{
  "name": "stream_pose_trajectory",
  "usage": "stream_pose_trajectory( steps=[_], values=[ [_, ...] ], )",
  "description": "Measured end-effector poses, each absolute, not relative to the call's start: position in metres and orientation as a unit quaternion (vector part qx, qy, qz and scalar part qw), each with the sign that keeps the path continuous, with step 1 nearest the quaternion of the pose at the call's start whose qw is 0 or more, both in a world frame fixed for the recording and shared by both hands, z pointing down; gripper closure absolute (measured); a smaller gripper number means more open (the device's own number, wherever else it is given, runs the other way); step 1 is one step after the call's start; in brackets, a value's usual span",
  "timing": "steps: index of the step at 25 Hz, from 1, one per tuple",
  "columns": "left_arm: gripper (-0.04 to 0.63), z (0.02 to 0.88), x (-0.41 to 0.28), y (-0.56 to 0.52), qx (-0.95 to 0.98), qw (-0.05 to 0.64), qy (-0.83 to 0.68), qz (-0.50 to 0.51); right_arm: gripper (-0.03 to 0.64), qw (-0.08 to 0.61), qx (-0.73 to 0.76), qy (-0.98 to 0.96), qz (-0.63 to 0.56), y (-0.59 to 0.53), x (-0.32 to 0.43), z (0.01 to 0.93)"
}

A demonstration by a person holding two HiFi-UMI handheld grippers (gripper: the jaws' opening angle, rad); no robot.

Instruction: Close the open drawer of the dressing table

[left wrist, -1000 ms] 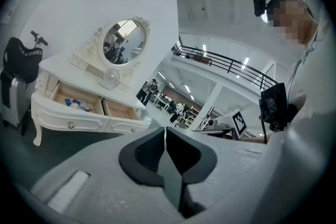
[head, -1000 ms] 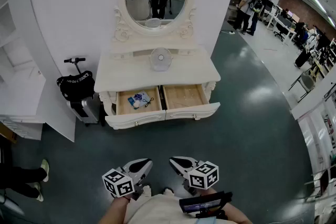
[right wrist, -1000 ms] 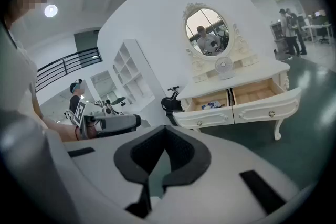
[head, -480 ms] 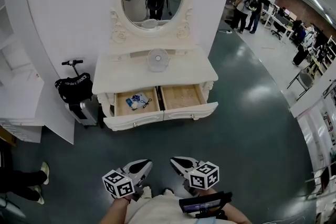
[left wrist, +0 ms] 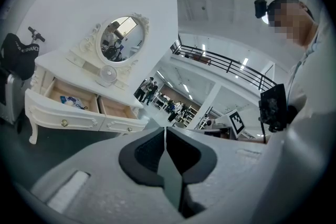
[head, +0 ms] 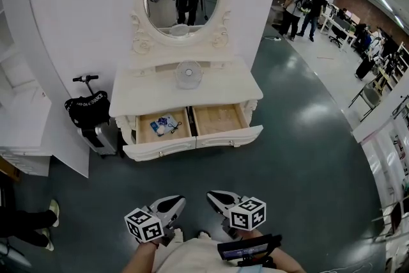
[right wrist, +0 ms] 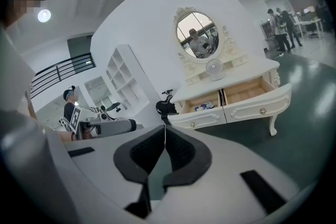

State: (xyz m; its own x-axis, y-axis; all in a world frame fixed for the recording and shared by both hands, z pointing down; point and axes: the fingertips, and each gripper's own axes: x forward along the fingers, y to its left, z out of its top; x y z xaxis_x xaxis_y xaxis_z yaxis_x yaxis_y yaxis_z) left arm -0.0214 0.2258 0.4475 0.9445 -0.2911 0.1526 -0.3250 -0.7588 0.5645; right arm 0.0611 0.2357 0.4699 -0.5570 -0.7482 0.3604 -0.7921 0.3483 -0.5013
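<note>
Floor [head: 287, 163] gap to the open drawers [head: 220, 118] was big; we reckoned left hand-held gripper [head: 177, 199] and right hand-held gripper [head: 212, 195], both pressed together, needed square pushes.

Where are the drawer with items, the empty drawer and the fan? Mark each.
drawer with items [head: 160, 148], head view, front panel.
empty drawer [head: 219, 118], head view, wooden bottom.
fan [head: 188, 74], head view, centre of its round face.

Left hand-held gripper [head: 178, 199], right hand-held gripper [head: 213, 195] are closed.
</note>
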Motion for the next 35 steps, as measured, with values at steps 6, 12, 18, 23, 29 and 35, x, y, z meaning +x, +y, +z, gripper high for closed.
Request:
stream_pose_trajectory(
  steps=[6, 12, 18, 23, 29, 35],
  values=[
    [0.577, 0.452, 0.008, 0.23, 0.939, 0.306, -0.152, 0.035, 0.6, 0.021, 0.482, -0.812, 0.328, 0.246, 0.094, 0.472],
    [0.577, 0.458, 0.05, 0.235, 0.941, 0.309, -0.131, 0.041, 0.599, 0.016, 0.501, -0.8, 0.329, 0.251, 0.134, 0.477],
    [0.577, 0.459, 0.07, 0.218, 0.943, 0.307, -0.117, 0.048, 0.6, 0.002, 0.519, -0.782, 0.345, 0.238, 0.156, 0.483],
    [0.577, 0.465, 0.069, 0.186, 0.941, 0.314, -0.122, 0.047, 0.6, 0.007, 0.514, -0.785, 0.346, 0.209, 0.153, 0.487],
    [0.577, 0.473, 0.046, 0.139, 0.936, 0.32, -0.139, 0.047, 0.599, 0.03, 0.483, -0.804, 0.345, 0.155, 0.121, 0.492],
    [0.577, 0.482, 0.007, 0.091, 0.926, 0.332, -0.178, 0.04, 0.6, 0.051, 0.451, -0.819, 0.351, 0.098, 0.09, 0.499]
  ],
)
